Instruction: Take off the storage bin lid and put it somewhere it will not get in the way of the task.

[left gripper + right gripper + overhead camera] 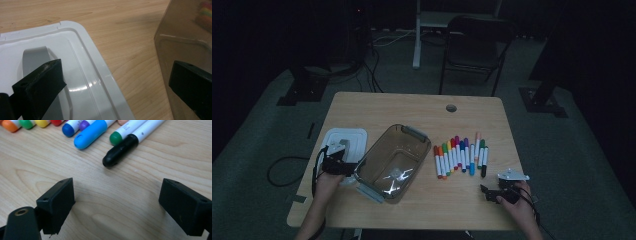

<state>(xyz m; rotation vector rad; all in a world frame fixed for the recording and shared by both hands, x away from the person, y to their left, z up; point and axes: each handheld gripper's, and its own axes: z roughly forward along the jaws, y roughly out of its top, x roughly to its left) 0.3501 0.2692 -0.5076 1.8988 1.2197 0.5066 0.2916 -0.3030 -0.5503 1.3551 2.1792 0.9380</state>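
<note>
- The white rectangular plastic lid point(348, 141) with a grey handle lies flat on the light wooden table point(422, 107), just left of the clear smoky plastic storage bin point(393, 161), which stands open.
- The left gripper point(343, 161) hangs over the lid's near right edge, beside the bin's left wall; its jaws are spread wide, one above the lid point(82, 75) and one against the bin's side point(180, 45), with nothing pinched between them.
- A row of coloured marker pens point(460, 156) lies right of the bin.
- The right gripper point(487, 192) rests near the table's front right corner, jaws wide apart over bare wood, just short of the black-capped marker point(120, 151).
</note>
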